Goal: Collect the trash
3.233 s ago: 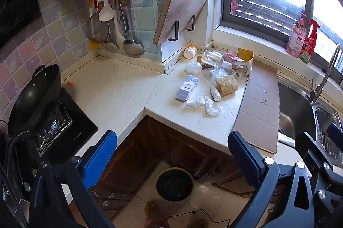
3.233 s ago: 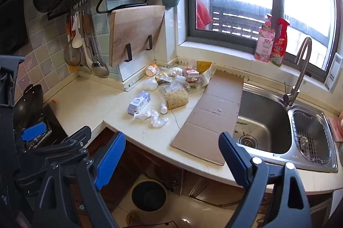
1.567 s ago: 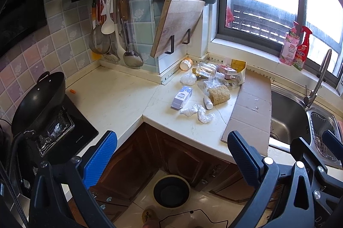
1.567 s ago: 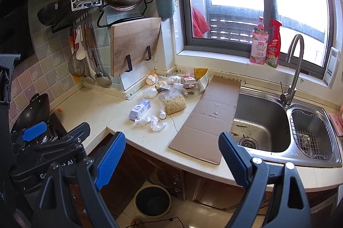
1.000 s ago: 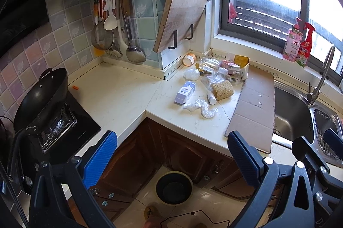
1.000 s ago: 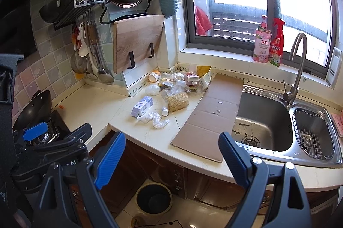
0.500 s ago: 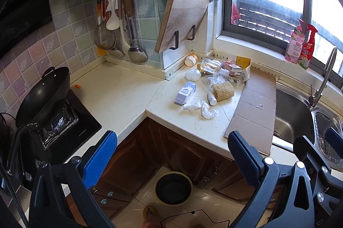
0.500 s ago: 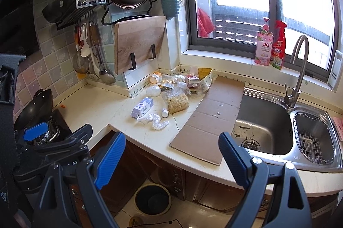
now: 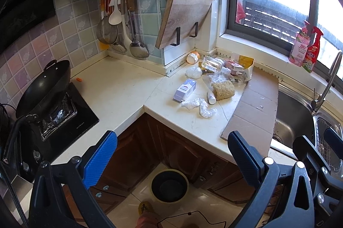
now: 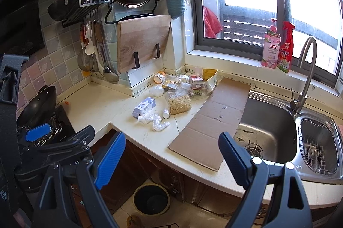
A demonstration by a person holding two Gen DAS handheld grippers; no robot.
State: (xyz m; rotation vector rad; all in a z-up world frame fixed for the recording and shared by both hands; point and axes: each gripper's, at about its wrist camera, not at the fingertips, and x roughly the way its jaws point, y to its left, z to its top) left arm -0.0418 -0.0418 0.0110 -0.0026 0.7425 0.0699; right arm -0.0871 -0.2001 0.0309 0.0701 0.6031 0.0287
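Left gripper (image 9: 171,142): jaws spread wide with nothing between them, held out in front of the counter edge, above the floor
Right gripper (image 10: 171,146): jaws likewise wide apart and holding nothing, off the counter's front edge
Bin (image 10: 151,199): dark, round, open-topped, standing on the floor in the recess below the counter corner, between the cabinet doors
Counter edge (image 9: 133,118): pale top steps inward at the corner; bare stretch to the left of the trash, between it and the hob (image 9: 64,118)
Cardboard sheet (image 10: 212,118): lies flat, its near corner overhanging the front edge, its right side lapping over the sink (image 10: 270,127) rim
Crumpled plastic wrap (image 10: 155,120): nearest piece of trash, not far from the front edge
Small white carton (image 10: 144,107): lying on its side just behind the wrap
Small white bottle (image 10: 166,113): on its side, touching the noodle block
Noodle block (image 10: 179,103): in clear bag, between carton and cardboard
Trash pile (image 10: 188,81): packets, clear box and cup heaped in the back corner under the window sill
Wok (image 9: 42,86): on the hob at far left, well apart from the trash
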